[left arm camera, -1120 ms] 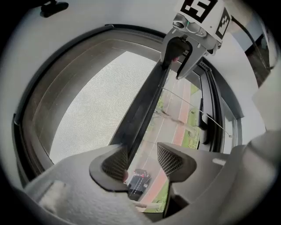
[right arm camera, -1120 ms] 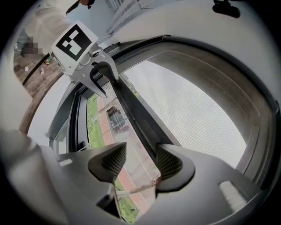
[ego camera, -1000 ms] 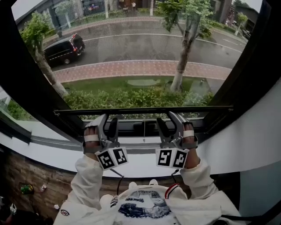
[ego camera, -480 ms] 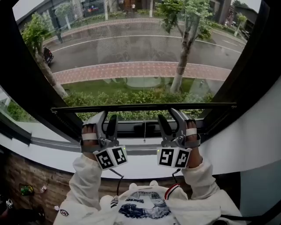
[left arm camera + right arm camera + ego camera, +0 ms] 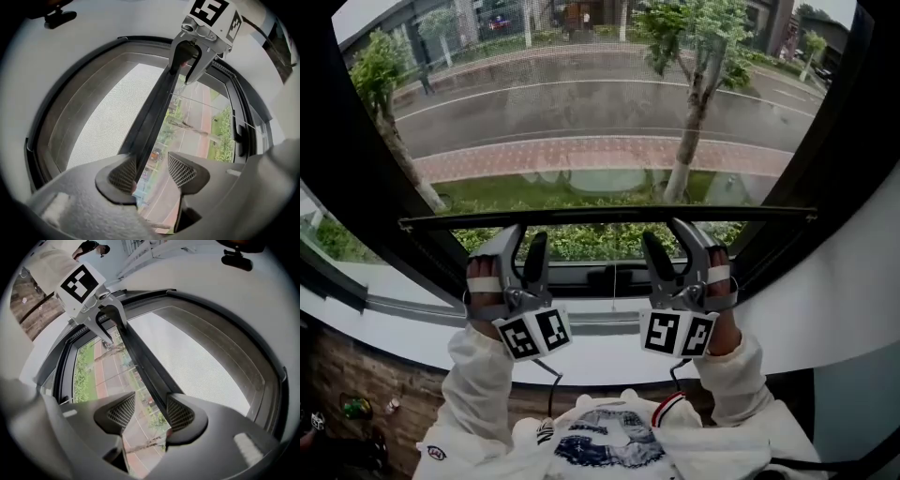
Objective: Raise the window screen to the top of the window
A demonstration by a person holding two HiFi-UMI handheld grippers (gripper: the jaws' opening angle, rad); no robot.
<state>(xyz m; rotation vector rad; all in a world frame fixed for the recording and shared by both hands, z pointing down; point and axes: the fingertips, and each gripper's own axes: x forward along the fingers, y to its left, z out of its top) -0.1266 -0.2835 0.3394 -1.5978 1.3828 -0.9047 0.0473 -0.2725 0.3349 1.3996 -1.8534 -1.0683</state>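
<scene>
The window screen's dark bottom bar [image 5: 609, 216] runs level across the window, with grey mesh [image 5: 581, 84] above it. My left gripper [image 5: 525, 236] and right gripper [image 5: 666, 234] sit side by side just under the bar, their upper fingers against its underside. In the left gripper view the bar [image 5: 154, 108] lies along one pad [image 5: 123, 174] of my left gripper [image 5: 152, 171]; the gap to the other pad is empty. In the right gripper view the bar [image 5: 145, 362] likewise lies along one pad [image 5: 180, 414] of my right gripper [image 5: 150, 411], whose jaws stand apart.
Below the bar the window gives onto hedge, lawn, brick pavement, a road and a tree [image 5: 694, 94]. A dark window frame [image 5: 366, 216] slants up on both sides. A white sill [image 5: 600, 352] lies under my hands, and a latch [image 5: 614, 277] sits on the lower frame.
The screen's bottom bar has risen up the window, and both grippers have gone up with it. The black car on the road has left the view.
</scene>
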